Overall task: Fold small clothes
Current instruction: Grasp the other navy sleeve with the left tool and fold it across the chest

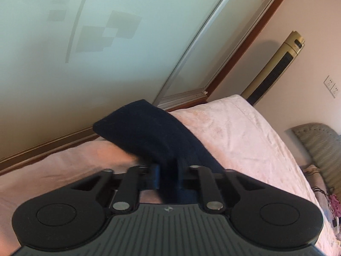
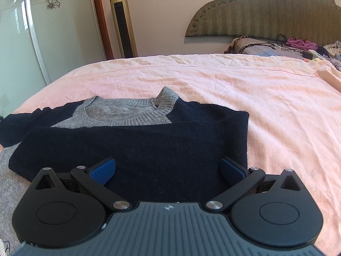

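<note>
The left gripper (image 1: 169, 178) has its jaws drawn close together, clamped on a dark navy fold of the sweater (image 1: 147, 132); the cloth rises out of the jaws and hangs lifted above the pink bedsheet (image 1: 245, 132). The wardrobe's frosted sliding door (image 1: 85, 42) fills the view behind it, tilted. The part pinched is perhaps a sleeve, though that cannot be told from this close view.

In the right wrist view the sweater (image 2: 149, 149), navy with a grey knit collar (image 2: 130, 113), lies partly folded on the pink bedsheet (image 2: 255, 98). The right gripper (image 2: 168, 170) hangs over its near edge, jaws spread wide, blue pads (image 2: 104, 168) holding nothing. A gold tower fan (image 2: 122, 21) stands by the wall and a padded headboard (image 2: 266, 8) at the far right.
</note>
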`<state>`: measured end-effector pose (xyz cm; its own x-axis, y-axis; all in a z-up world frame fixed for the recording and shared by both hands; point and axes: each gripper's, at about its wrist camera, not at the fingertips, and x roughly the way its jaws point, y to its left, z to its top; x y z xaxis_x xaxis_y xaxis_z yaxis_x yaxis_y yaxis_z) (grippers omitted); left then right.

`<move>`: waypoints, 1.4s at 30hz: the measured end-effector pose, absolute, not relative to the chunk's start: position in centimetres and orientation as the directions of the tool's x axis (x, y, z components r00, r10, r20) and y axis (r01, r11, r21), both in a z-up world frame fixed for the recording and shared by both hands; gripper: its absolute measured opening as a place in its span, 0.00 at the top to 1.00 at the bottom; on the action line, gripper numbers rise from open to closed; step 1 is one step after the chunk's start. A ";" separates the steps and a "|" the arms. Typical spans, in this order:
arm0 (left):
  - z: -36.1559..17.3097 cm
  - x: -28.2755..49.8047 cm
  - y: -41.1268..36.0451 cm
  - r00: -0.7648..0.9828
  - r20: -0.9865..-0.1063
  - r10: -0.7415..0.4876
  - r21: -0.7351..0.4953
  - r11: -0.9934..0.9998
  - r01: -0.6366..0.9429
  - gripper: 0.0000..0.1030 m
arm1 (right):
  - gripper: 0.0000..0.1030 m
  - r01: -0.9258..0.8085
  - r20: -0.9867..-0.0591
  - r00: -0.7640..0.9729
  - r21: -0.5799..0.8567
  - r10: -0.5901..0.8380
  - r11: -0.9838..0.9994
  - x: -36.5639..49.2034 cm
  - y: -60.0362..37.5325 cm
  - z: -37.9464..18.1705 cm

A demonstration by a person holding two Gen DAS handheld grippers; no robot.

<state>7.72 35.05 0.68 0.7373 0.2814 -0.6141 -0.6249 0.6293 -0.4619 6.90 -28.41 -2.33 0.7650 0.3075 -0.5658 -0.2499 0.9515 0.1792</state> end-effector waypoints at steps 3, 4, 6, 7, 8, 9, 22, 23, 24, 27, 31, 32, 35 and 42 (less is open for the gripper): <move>2.3 7.6 32.9 0.728 -0.583 0.361 -0.371 0.678 -0.634 0.94 | 0.00 -0.249 -0.563 0.766 0.188 0.312 0.950 6.9 -28.5 -2.3; 3.1 8.0 31.5 0.732 -0.562 0.385 -0.333 0.705 -0.626 0.94 | 0.00 -0.248 -0.561 0.766 0.191 0.313 0.950 6.9 -28.5 -2.3; 5.3 8.5 27.6 0.778 -0.500 0.381 -0.268 0.786 -0.557 0.94 | 0.00 -0.248 -0.559 0.766 0.199 0.317 0.948 7.0 -28.6 -2.3; 6.3 8.6 24.8 0.809 -0.461 0.366 -0.219 0.836 -0.503 0.94 | 0.00 -0.246 -0.556 0.767 0.204 0.319 0.948 7.0 -28.6 -2.4; 7.2 8.6 21.5 0.840 -0.420 0.343 -0.151 0.887 -0.437 0.94 | 0.00 -0.246 -0.555 0.768 0.207 0.320 0.947 7.0 -28.6 -2.4; 7.8 8.4 17.8 0.871 -0.385 0.304 -0.069 0.932 -0.356 0.94 | 0.00 -0.245 -0.554 0.768 0.210 0.322 0.946 7.0 -28.6 -2.4; 2.4 0.9 0.0 0.783 -0.597 -0.173 0.141 0.939 0.315 0.78 | 0.00 -0.237 -0.532 0.772 0.266 0.347 0.934 7.0 -29.1 -2.4; 2.6 0.8 1.2 0.782 -0.595 -0.185 0.069 0.958 0.279 0.64 | 0.00 -0.237 -0.531 0.772 0.269 0.349 0.933 6.9 -29.2 -2.4; 2.8 0.6 2.6 0.780 -0.592 -0.202 -0.001 0.968 0.250 0.54 | 0.00 -0.237 -0.531 0.771 0.273 0.351 0.932 6.9 -29.2 -2.4; 1.9 -0.1 5.4 0.826 -0.535 -0.179 -0.133 0.983 0.126 0.26 | 0.00 -0.210 -0.563 0.752 0.290 0.344 0.934 7.1 -29.2 -1.4; 0.8 0.7 7.2 0.824 -0.546 -0.156 -0.255 0.967 0.014 0.23 | 0.06 -0.231 -0.458 0.698 0.583 0.550 0.779 6.5 -29.4 1.0; 0.7 1.0 7.4 0.818 -0.555 -0.149 -0.261 0.965 -0.002 0.21 | 0.13 -0.233 -0.457 0.637 0.653 0.621 0.720 7.2 -28.8 0.9; 0.6 1.0 7.3 0.817 -0.556 -0.151 -0.257 0.966 0.004 0.19 | 0.28 -0.197 -0.545 0.464 0.704 0.698 0.682 9.3 -25.7 -0.5; 0.4 0.9 7.8 0.818 -0.551 -0.164 -0.277 0.961 0.006 0.17 | 0.88 -0.238 -0.626 0.445 0.607 0.640 0.758 10.5 -22.2 -0.4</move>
<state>0.92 7.78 0.40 0.8181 -0.1637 -0.5512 0.0059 0.9610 -0.2766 10.52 -22.16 -0.41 0.4452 0.6404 -0.6259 -0.2375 0.7584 0.6070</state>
